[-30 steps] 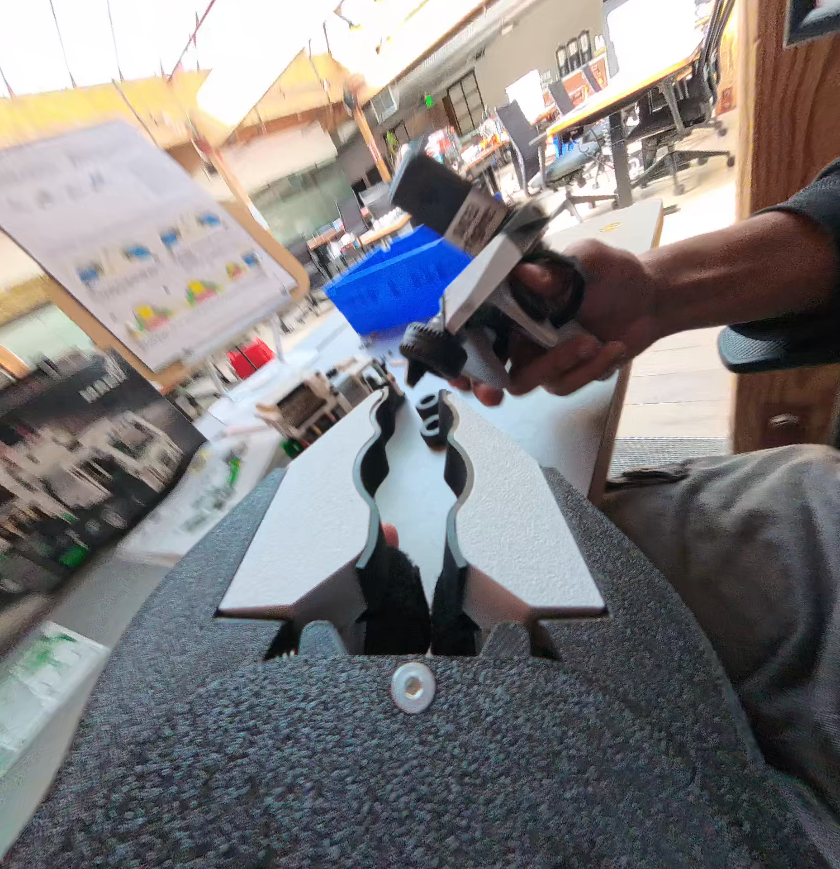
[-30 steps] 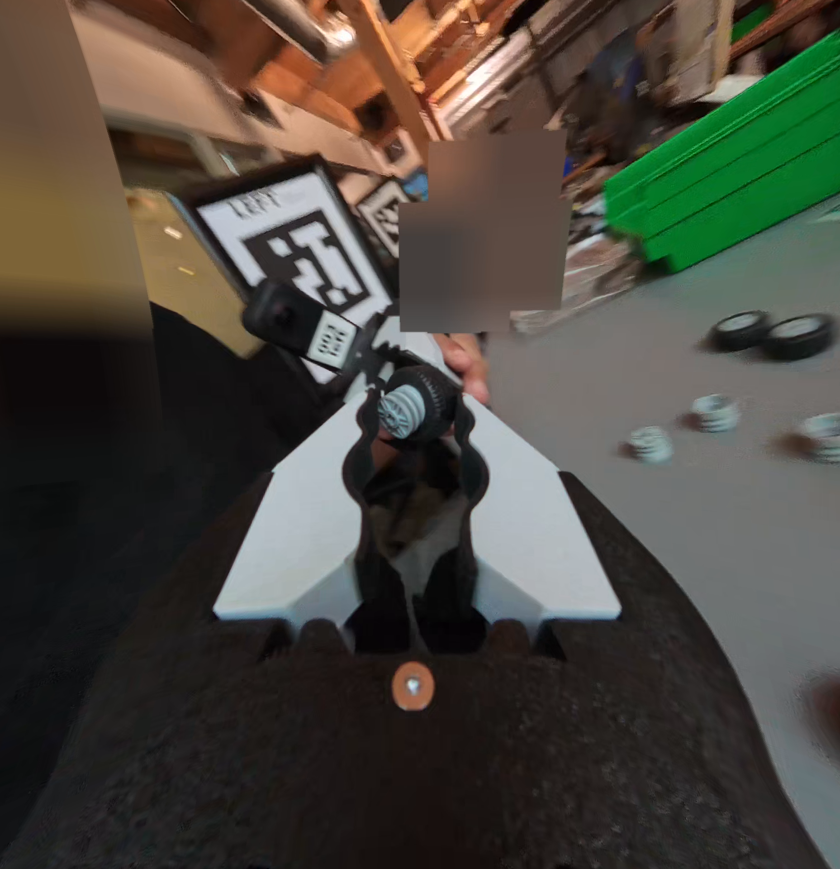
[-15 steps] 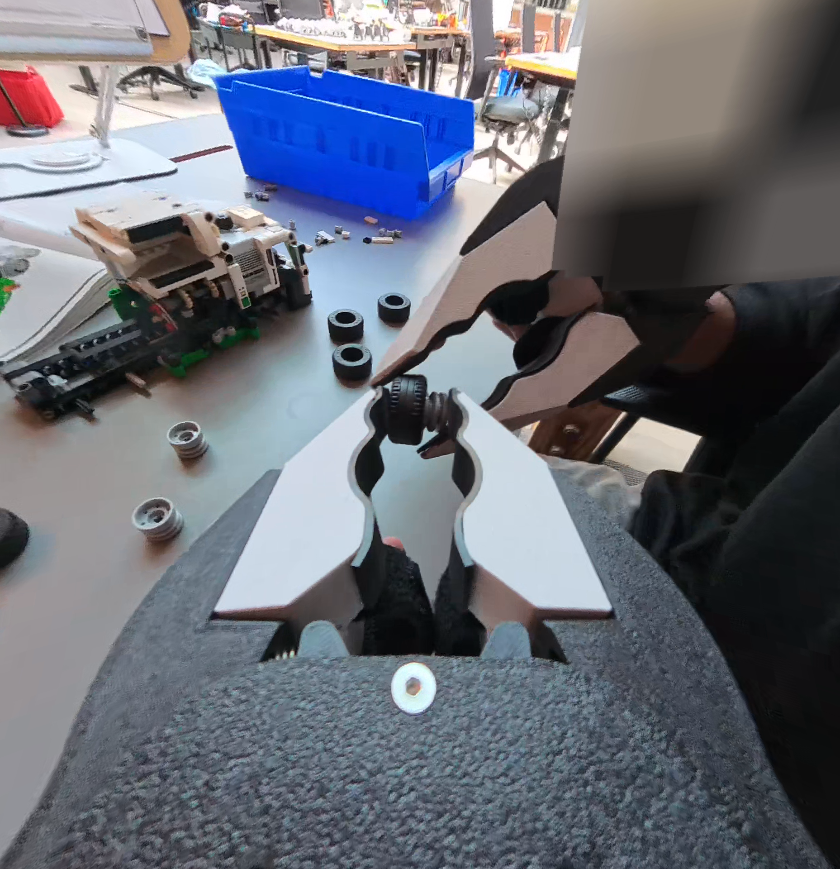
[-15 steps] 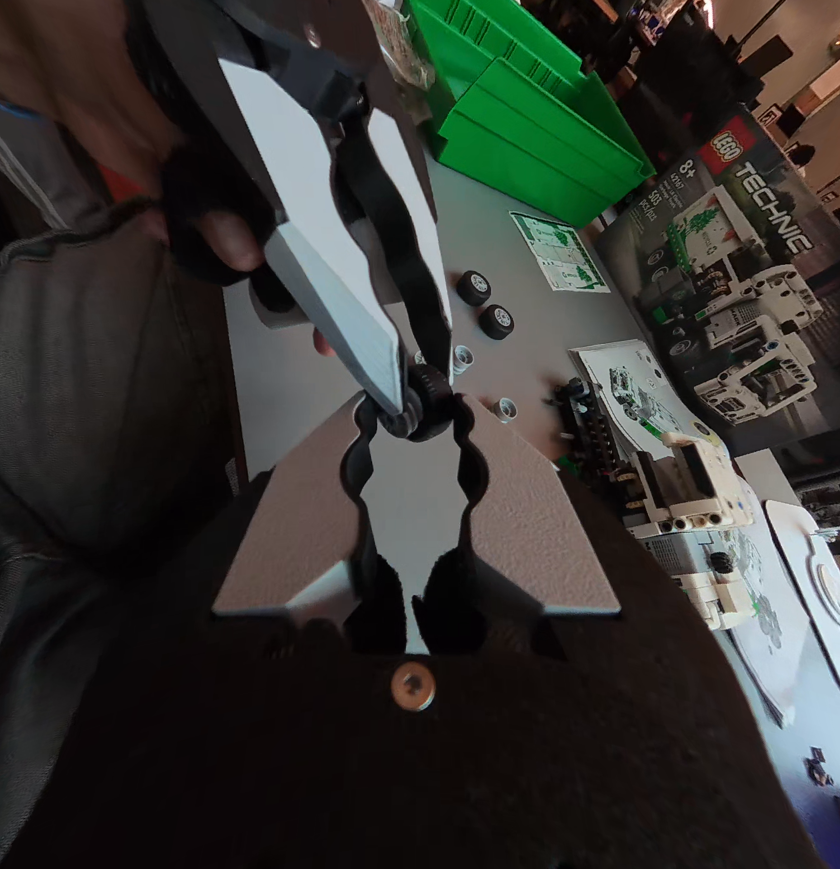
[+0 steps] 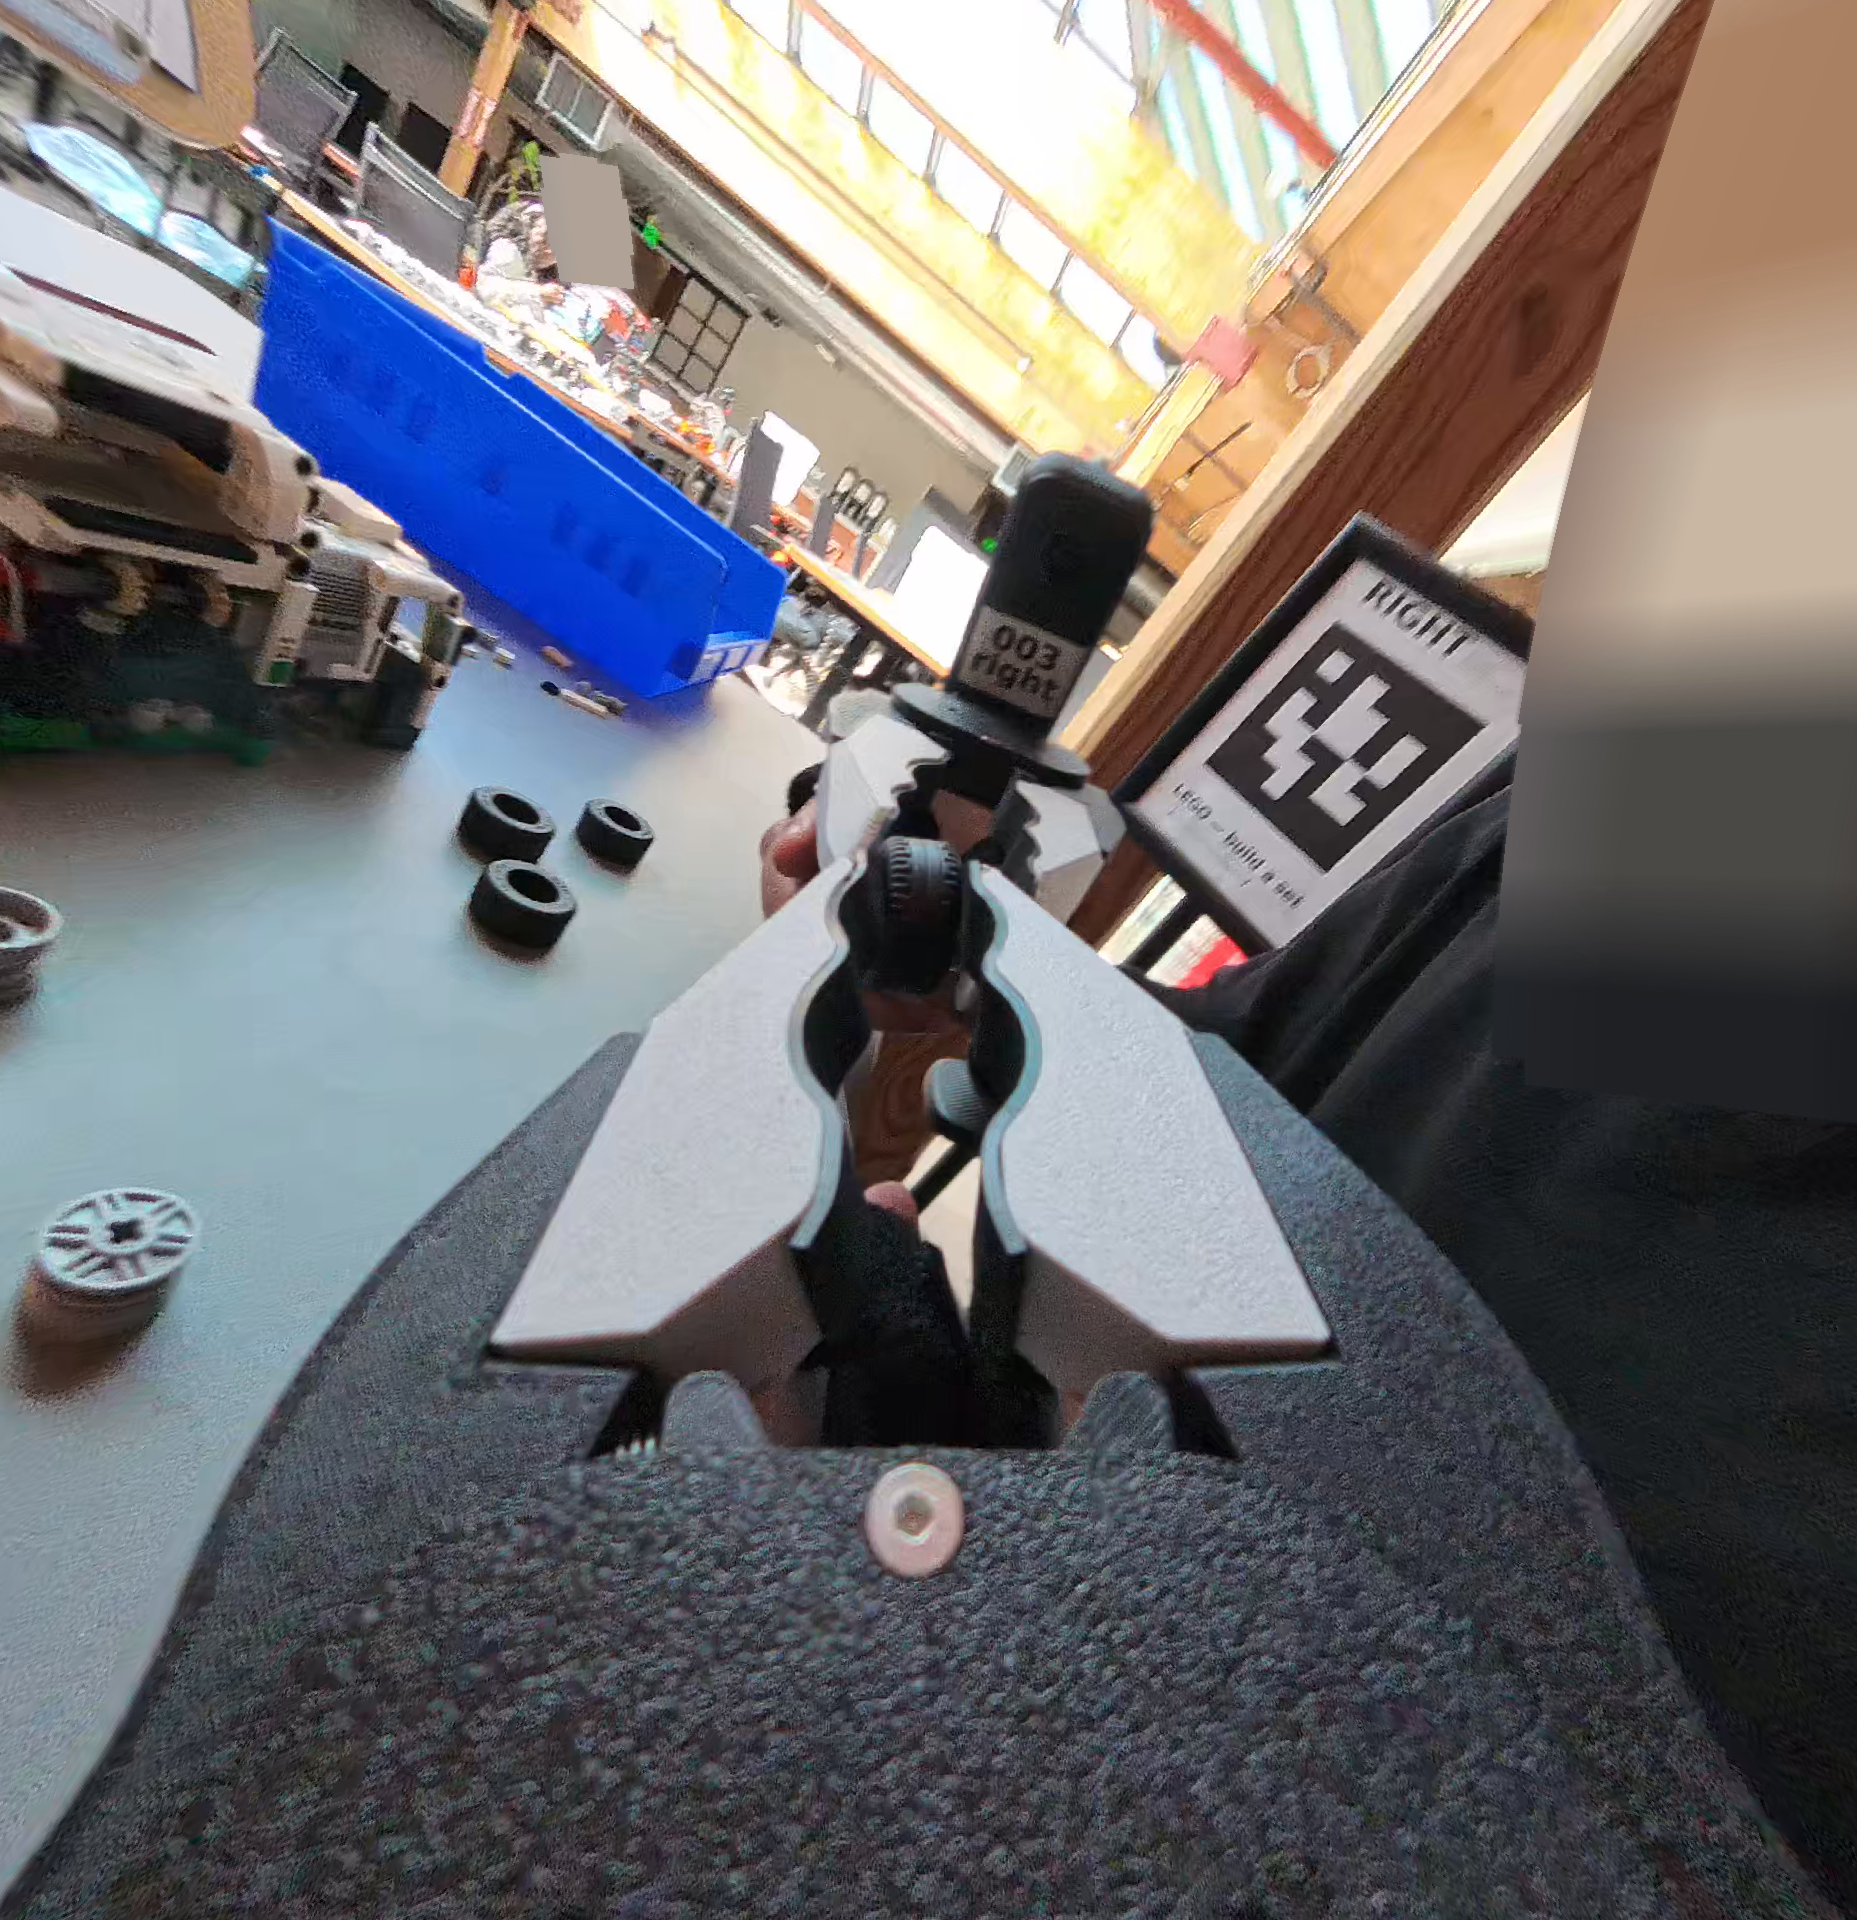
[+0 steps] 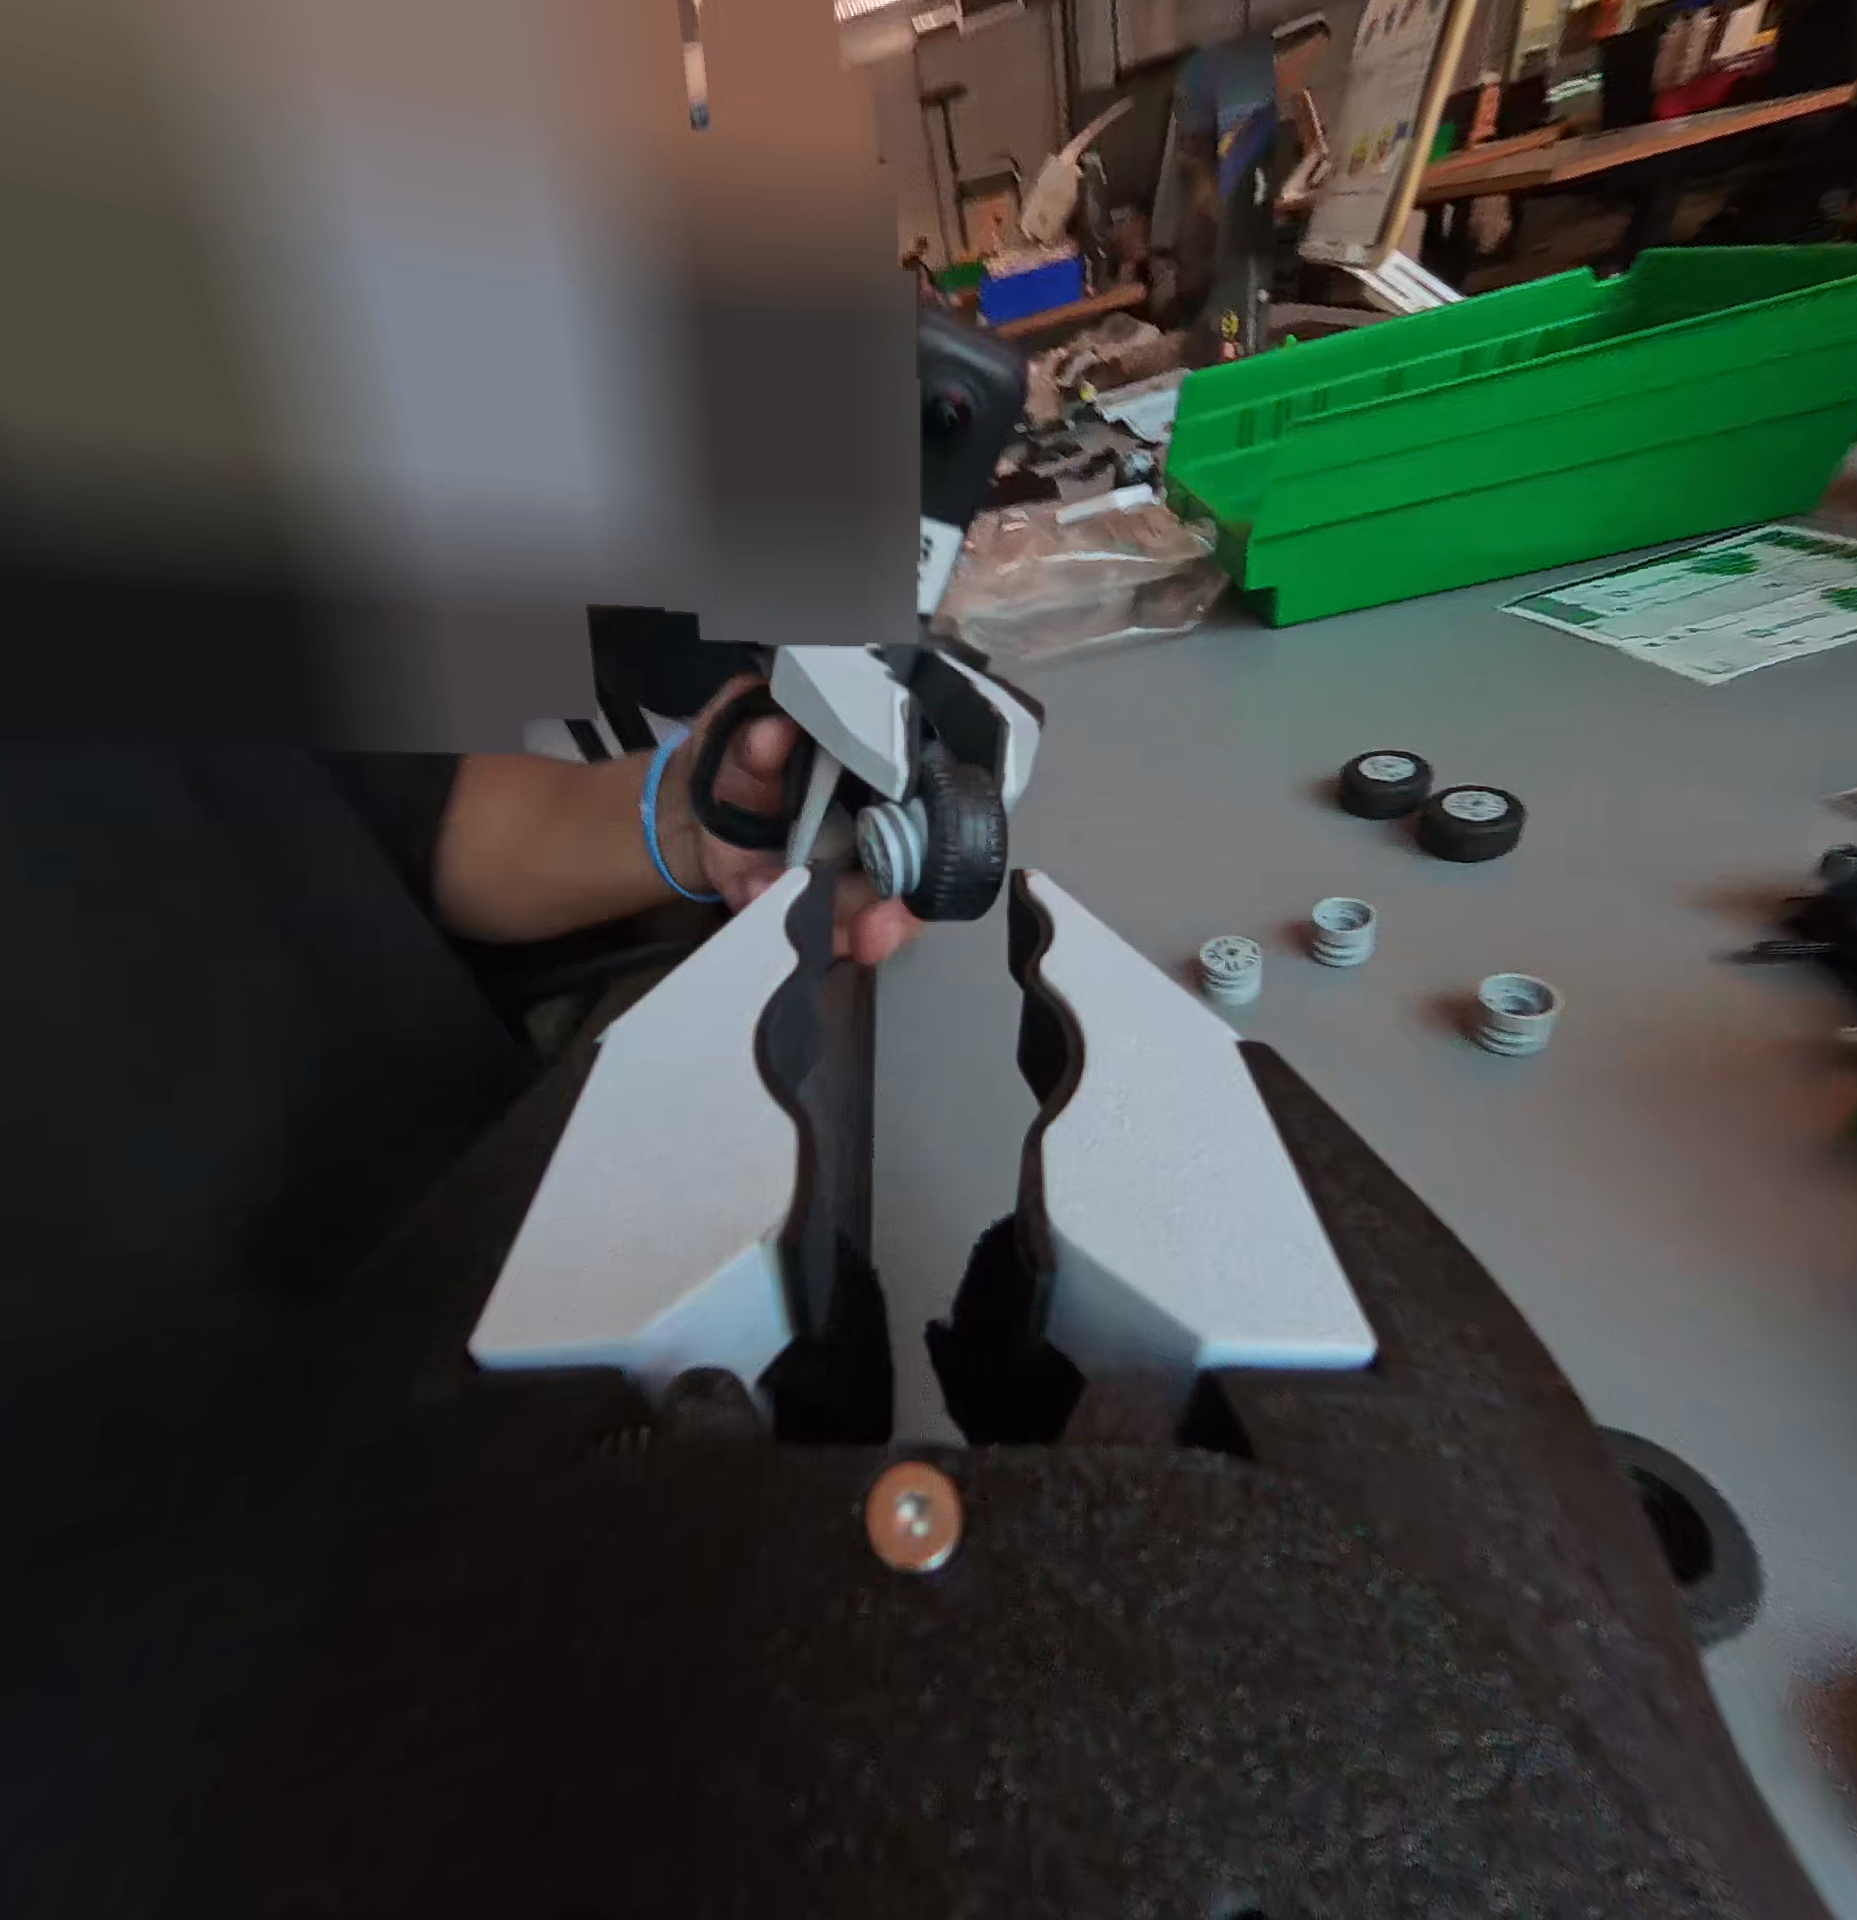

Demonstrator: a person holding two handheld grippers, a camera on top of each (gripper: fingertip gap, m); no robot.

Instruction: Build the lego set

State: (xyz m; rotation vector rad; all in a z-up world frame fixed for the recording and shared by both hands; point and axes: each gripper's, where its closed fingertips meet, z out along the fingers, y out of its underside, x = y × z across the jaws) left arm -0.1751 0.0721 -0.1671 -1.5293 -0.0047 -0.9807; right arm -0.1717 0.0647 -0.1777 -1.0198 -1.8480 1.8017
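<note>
Two grippers meet above the table (image 6: 1319, 1195): our left gripper (image 5: 908, 914) clamps the tyre (image 6: 960, 842) with its half-seated rim (image 6: 893, 847), so our empty, parted right gripper (image 6: 908, 894) should push the rim in squarely.

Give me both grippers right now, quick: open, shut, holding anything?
Left gripper: shut on the wheel, a black tyre with a grey hub partly pushed in.
Right gripper: open, empty, facing the wheel.
</note>
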